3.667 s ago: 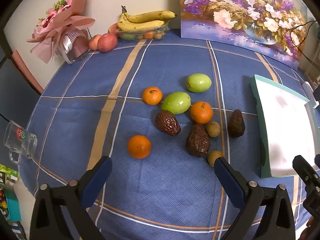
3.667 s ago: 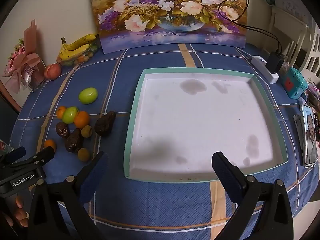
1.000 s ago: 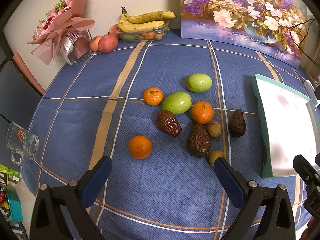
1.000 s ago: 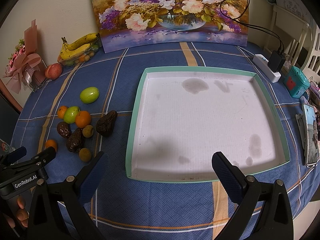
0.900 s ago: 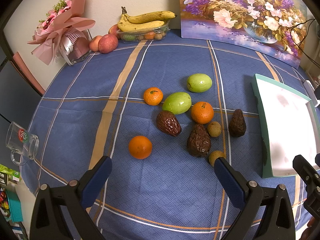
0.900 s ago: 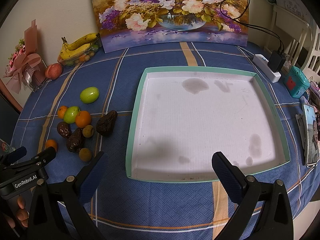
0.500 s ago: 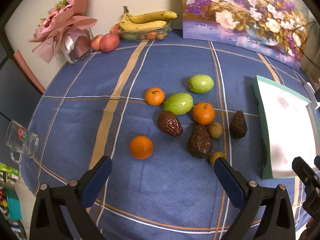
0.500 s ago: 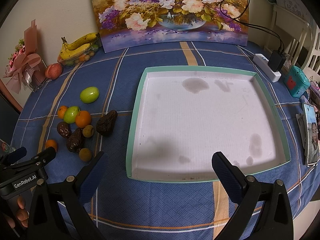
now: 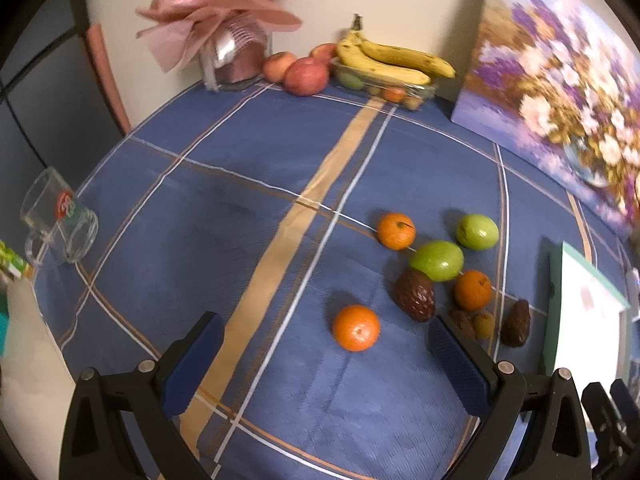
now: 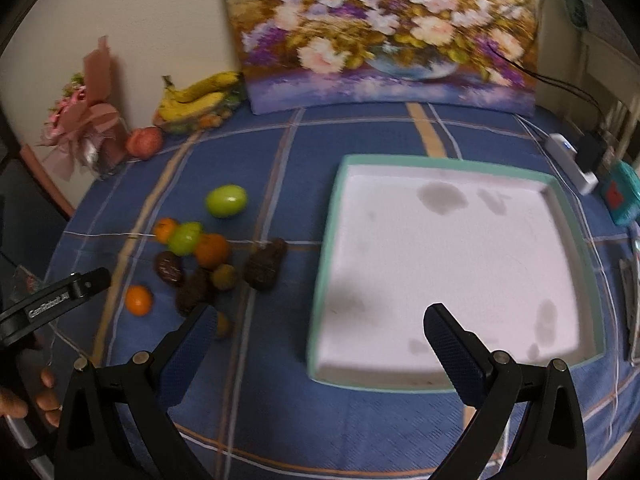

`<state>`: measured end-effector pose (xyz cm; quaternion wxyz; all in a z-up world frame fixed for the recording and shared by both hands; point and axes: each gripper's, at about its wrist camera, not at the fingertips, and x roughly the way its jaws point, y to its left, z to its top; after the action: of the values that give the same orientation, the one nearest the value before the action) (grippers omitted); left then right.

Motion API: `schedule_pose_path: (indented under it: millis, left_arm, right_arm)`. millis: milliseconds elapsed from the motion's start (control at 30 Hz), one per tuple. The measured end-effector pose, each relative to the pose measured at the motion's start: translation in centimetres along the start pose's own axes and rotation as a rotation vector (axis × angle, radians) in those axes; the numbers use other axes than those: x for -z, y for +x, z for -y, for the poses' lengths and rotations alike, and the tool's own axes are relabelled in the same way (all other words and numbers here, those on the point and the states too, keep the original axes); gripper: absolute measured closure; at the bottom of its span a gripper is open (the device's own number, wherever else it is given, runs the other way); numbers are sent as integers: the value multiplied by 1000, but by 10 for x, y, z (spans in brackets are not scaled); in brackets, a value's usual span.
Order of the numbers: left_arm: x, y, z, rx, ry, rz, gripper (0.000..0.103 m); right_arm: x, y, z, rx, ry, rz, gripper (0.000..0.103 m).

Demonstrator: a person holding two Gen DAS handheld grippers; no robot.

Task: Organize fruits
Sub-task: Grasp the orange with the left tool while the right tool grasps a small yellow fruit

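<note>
Loose fruit lies on the blue checked cloth: a near orange (image 9: 355, 328), a far orange (image 9: 396, 231), a third orange (image 9: 472, 290), two green fruits (image 9: 437, 261) (image 9: 477, 231), dark wrinkled avocados (image 9: 415, 295) (image 9: 516, 323) and small brown fruits (image 9: 483, 324). My left gripper (image 9: 326, 364) is open and empty, just before the near orange. My right gripper (image 10: 320, 348) is open and empty, over the near left edge of the white tray with a teal rim (image 10: 440, 159). The fruit cluster (image 10: 211, 251) lies left of the tray. The tray holds nothing.
Bananas on a clear box (image 9: 394, 65), apples (image 9: 306, 75) and a pink bouquet (image 9: 224, 32) stand at the back wall beside a flower painting (image 10: 384, 32). A glass mug (image 9: 58, 222) sits at the left table edge. A power strip (image 10: 570, 160) and a teal object (image 10: 624, 196) lie right of the tray.
Both grippers have swung left and forward. The left view now centres on the near orange and the mug; the tray has slid right in the right view. No fruit has moved.
</note>
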<state>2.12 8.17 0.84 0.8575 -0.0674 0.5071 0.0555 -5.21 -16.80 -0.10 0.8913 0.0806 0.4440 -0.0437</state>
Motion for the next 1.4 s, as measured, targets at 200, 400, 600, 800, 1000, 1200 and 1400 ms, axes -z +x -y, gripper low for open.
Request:
schedule_pose_path:
  millis: [200, 400, 600, 800, 1000, 1200, 1400]
  left_arm:
    - [-4, 12, -13, 24, -46, -43, 7]
    - [-4, 33, -11, 59, -57, -121, 15]
    - [-2, 51, -5, 76, -47, -176, 19]
    - [-3, 67, 0, 82, -43, -220, 26]
    - [-7, 80, 7, 91, -31, -248, 38]
    - [-8, 87, 14, 86, -27, -268, 46]
    - [-6, 86, 13, 98, -21, -262, 65]
  right_arm:
    - [-6, 7, -23, -77, -45, -6, 6]
    - [-6, 27, -46, -153, -105, -74, 27]
    - [3, 59, -61, -180, -146, -198, 47]
    - [10, 80, -75, -184, -210, -267, 56]
    - [12, 93, -83, -162, -255, -290, 66]
    - [9, 96, -81, -165, -248, -278, 76]
    - [9, 98, -86, -159, -267, -271, 76]
